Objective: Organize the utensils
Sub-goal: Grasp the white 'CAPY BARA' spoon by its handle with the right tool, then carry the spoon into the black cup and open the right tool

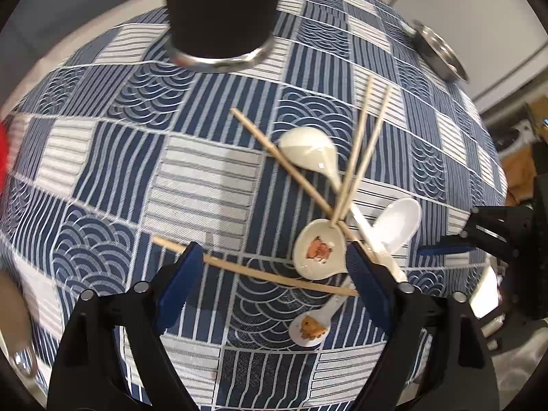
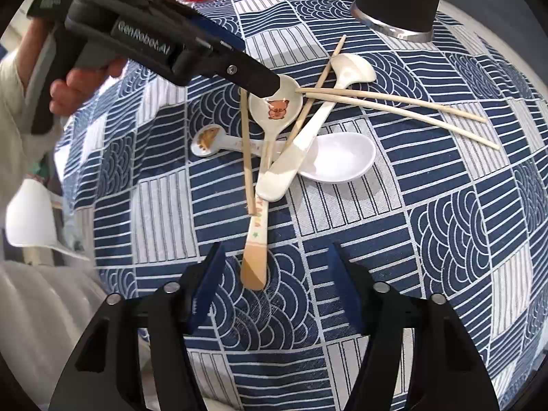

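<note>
Utensils: 4 white spoons (image 2: 337, 157) and 4 chopsticks (image 2: 394, 101), tangled heap.
Hidden: cup (image 1: 219, 10) top cropped.
Left gripper (image 1: 274, 274): unclenched, straddling a chopstick.
Right gripper (image 2: 274, 284): unclenched around pig spoon (image 2: 263, 171) handle.

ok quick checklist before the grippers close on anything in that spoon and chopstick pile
1. Left gripper open: ok, no pad presses anything.
2. Chopstick between its fingers: ok, but the pig spoon bowl sits there too.
3. Right gripper open: ok.
4. Pig spoon handle end between the right fingers: ok.
5. Pile untangled: not ok, chopsticks and spoons cross one another.
6. Black cup upright, ready to receive: cannot tell, only its base shows.
</note>
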{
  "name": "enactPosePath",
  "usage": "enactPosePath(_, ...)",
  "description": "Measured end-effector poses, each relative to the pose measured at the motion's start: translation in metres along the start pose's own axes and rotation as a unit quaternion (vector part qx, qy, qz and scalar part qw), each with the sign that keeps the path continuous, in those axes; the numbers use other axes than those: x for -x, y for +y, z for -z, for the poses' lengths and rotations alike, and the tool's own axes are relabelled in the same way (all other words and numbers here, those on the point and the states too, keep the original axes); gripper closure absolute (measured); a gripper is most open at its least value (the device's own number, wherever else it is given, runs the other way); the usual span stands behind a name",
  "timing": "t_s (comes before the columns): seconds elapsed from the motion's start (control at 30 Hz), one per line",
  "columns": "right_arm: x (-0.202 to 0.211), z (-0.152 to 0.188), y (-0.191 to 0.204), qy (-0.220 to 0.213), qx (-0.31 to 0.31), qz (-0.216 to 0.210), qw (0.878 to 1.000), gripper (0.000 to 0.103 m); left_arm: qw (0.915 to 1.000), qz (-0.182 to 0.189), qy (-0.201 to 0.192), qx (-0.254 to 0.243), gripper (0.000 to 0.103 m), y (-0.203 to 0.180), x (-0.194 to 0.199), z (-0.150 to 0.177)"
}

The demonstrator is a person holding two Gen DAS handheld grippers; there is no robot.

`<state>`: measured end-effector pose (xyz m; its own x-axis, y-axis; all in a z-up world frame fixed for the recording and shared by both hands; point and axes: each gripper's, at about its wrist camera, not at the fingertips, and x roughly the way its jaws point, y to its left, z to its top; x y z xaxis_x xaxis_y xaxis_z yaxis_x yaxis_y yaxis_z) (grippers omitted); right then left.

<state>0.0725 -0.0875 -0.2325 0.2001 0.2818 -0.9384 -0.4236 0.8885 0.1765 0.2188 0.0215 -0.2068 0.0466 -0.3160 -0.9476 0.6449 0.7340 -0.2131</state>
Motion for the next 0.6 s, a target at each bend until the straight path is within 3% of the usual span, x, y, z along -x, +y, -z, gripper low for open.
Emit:
enactPosePath(0.1, -0.002, -0.001, 0.004, -0.003, 0.002, 0.014, 1.0, 0.053, 0.9995, 0.008, 0.015, -0.028, 0.038, -0.003, -0.007, -0.004)
enactPosePath(0.17, -0.003, -0.004, 0.005, -0.006, -0.003, 0.021, 1.0, 0.061, 0.9986, 0.011, 0.027, -0.044, 0.052, -0.006, -0.012, -0.004)
enactPosePath(0.2, -0.004, -0.005, 0.01, -0.005, -0.006, 0.021, 1.0, 0.067, 0.9982, 0.01, 0.031, -0.05, 0.053, -0.008, -0.014, -0.005)
enactPosePath(0.23, -0.005, -0.007, 0.011, -0.003, -0.008, 0.024, 1.0, 0.077, 0.9976, 0.008, 0.028, -0.063, 0.06, -0.011, -0.014, -0.005)
enactPosePath(0.33, -0.009, -0.012, 0.018, 0.003, 0.0, 0.039, 0.999, 0.09, 0.9956, 0.032, 0.039, -0.079, 0.086, -0.017, -0.018, -0.003)
enactPosePath(0.4, -0.011, -0.014, 0.022, 0.006, 0.01, 0.04, 0.999, 0.09, 0.995, 0.019, 0.037, -0.091, 0.089, -0.021, -0.019, -0.001)
enactPosePath(0.6, -0.007, -0.02, 0.025, 0.007, 0.009, 0.013, 1.0, 0.09, 0.9976, 0.027, 0.024, -0.058, 0.093, -0.013, -0.003, 0.004)
